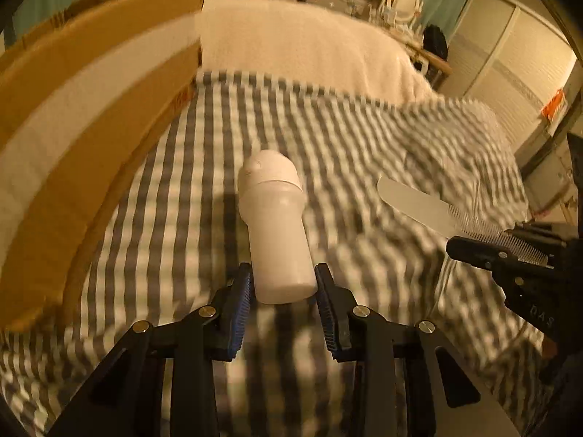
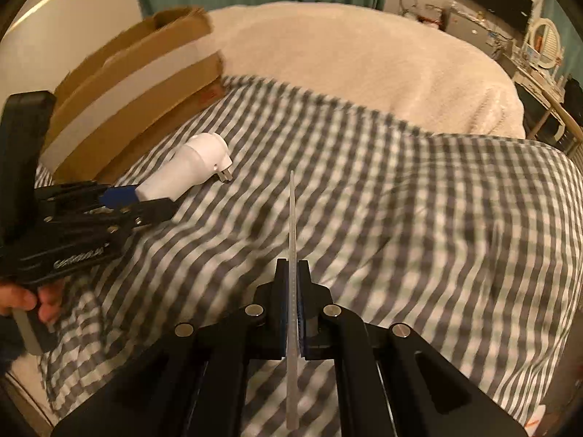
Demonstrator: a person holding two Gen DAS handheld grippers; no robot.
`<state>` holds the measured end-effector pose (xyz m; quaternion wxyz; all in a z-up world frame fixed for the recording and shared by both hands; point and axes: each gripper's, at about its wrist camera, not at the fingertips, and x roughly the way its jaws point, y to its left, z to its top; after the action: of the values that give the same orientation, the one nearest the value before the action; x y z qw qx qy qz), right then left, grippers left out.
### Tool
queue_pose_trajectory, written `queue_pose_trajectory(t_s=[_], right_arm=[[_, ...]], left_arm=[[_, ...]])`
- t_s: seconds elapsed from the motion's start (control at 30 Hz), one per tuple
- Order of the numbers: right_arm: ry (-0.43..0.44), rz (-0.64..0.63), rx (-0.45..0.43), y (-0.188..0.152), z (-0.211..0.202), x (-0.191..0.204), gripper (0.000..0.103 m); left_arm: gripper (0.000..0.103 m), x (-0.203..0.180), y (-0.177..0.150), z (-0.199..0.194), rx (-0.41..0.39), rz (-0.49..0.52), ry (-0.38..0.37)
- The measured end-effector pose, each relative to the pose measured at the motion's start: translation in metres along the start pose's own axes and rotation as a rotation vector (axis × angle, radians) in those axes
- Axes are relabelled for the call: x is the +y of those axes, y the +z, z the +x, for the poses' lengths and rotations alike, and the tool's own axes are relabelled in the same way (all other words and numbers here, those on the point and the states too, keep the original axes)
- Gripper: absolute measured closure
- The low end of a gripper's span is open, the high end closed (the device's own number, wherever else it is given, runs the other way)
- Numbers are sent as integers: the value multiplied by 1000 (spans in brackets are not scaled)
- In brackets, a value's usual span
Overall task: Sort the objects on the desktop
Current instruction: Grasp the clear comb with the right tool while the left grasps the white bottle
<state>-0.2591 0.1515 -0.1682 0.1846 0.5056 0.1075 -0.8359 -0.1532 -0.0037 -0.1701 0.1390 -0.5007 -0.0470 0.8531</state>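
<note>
A white plug-in device (image 1: 273, 211) with a rounded head and two metal prongs (image 2: 225, 176) sticks out forward from my left gripper (image 1: 284, 280), whose blue pads press on both sides of its base. The right wrist view shows the same device (image 2: 189, 167) and the left gripper (image 2: 145, 196) at the left, low over the checked cloth (image 2: 400, 200). My right gripper (image 2: 292, 266) is shut on a thin pale comb (image 2: 292, 225), seen edge-on. In the left wrist view the comb (image 1: 419, 207) juts left from the right gripper (image 1: 455, 244).
An open cardboard box (image 1: 73, 109) with a white tape band stands at the left on the cloth (image 1: 328, 127); it is also in the right wrist view (image 2: 138, 83). A cream blanket (image 2: 346, 54) lies behind. A person's hand (image 2: 22, 298) holds the left gripper's handle.
</note>
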Motion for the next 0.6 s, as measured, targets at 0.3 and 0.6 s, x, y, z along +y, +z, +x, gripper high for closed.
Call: queue_pose_trajectory(t_s=[0.3, 0.6], right_arm=[[-3, 33, 56, -18, 9, 8, 56], [127, 122, 39, -15, 16, -6, 56]], left_arm=[[32, 6, 6, -5, -32, -7, 102], [32, 16, 24, 25, 34, -52, 37]])
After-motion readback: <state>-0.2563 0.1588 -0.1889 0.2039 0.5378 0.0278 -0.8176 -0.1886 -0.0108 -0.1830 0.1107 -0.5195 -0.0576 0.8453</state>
